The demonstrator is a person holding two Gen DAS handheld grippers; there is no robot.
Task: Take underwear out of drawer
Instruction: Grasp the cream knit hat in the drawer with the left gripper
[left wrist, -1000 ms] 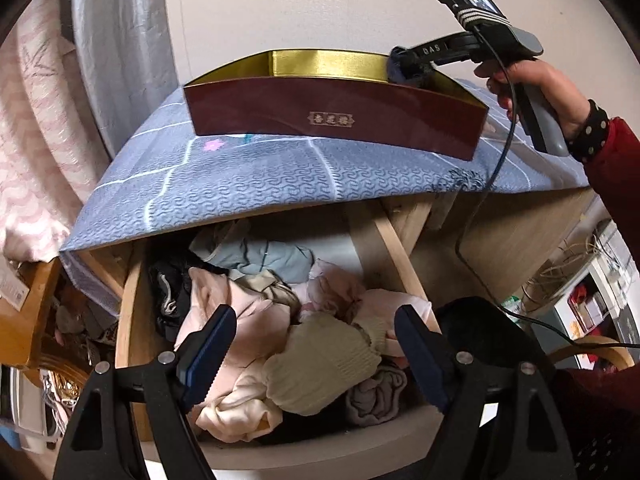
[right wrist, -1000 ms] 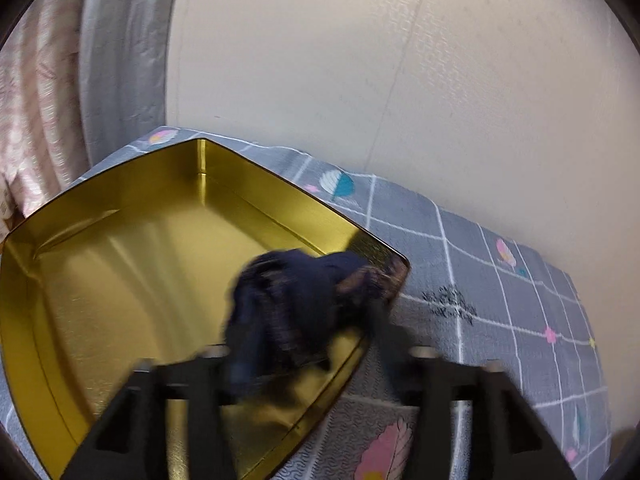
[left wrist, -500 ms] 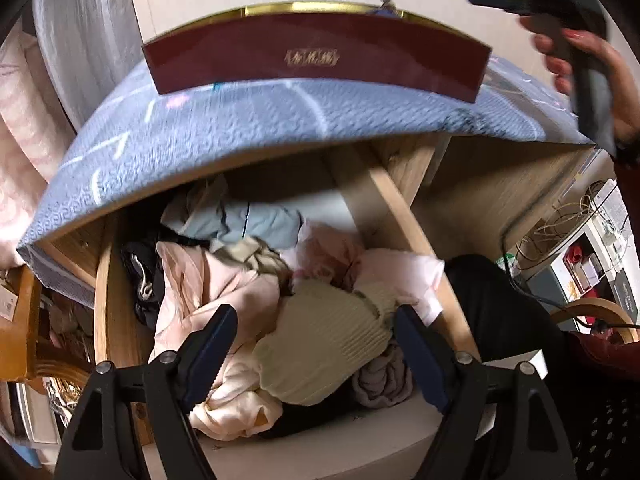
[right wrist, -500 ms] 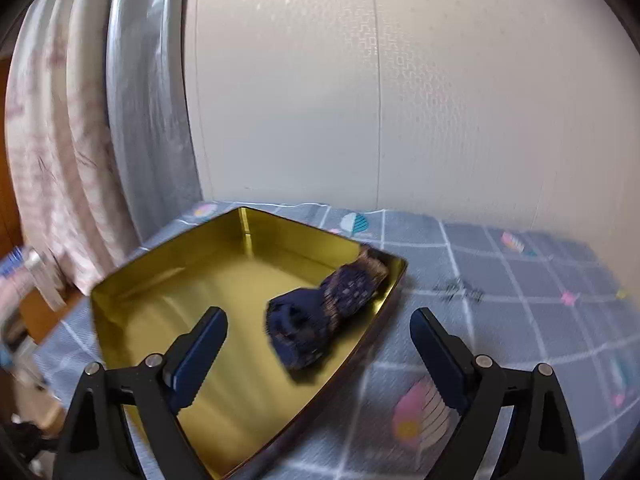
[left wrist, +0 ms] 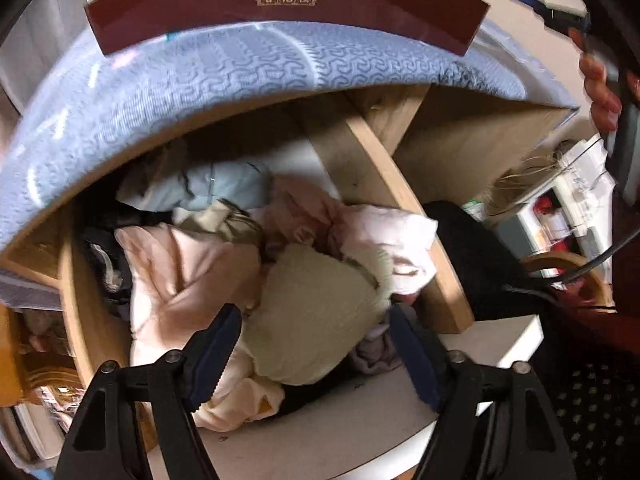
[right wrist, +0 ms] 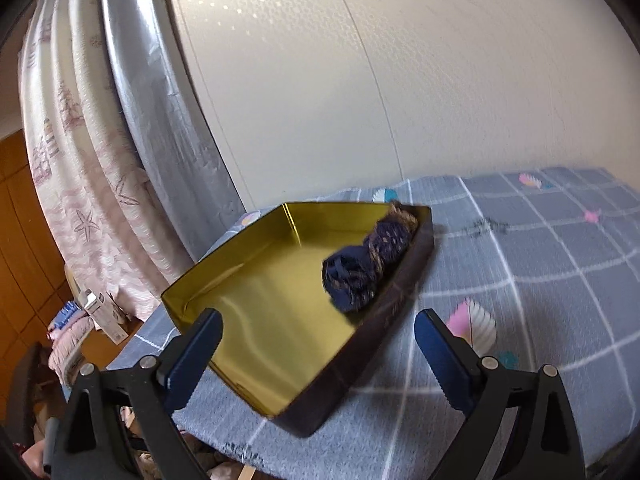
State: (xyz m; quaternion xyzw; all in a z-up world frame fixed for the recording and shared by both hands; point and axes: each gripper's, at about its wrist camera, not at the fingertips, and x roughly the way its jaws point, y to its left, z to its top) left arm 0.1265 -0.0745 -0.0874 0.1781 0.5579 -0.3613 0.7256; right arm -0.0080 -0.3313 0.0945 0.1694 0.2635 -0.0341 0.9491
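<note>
the left gripper [left wrist: 314, 344] points steeply down into the open drawer [left wrist: 72, 304], its jaws spread and closing, with nothing pinched yet. a cream knitted piece [left wrist: 316, 308] bulges up between the two fingers, nearer the left finger [left wrist: 214, 350] than the right one; whether either pad touches it cannot be told. just beyond the left fingertip lies a pale pink garment [left wrist: 180, 276], and past the right fingertip a lighter pink one [left wrist: 392, 236] drapes over the wooden divider [left wrist: 404, 220]. further ahead of the fingers sit a light blue piece [left wrist: 216, 190] and dark clothing [left wrist: 108, 256] at the drawer's left side. a mauve bundle [left wrist: 376, 354] shows low beside the right finger.

above the drawer, a grey-blue patterned cloth [left wrist: 200, 76] covers the top, and a dark red box [left wrist: 280, 12] stands on it.

the right gripper [right wrist: 316, 350] hangs over that top with its jaws wide and opening, nothing between them. ahead of the fingers, a rolled navy underwear [right wrist: 366, 260] lies inside the box [right wrist: 240, 280], against its far right wall, well clear of both fingertips. the left finger [right wrist: 192, 354] overlaps the box's near edge in view; the right finger sits over the checked cloth [right wrist: 540, 280]. in the left camera's view a hand [left wrist: 600, 88] holds this gripper's handle at the upper right.
</note>
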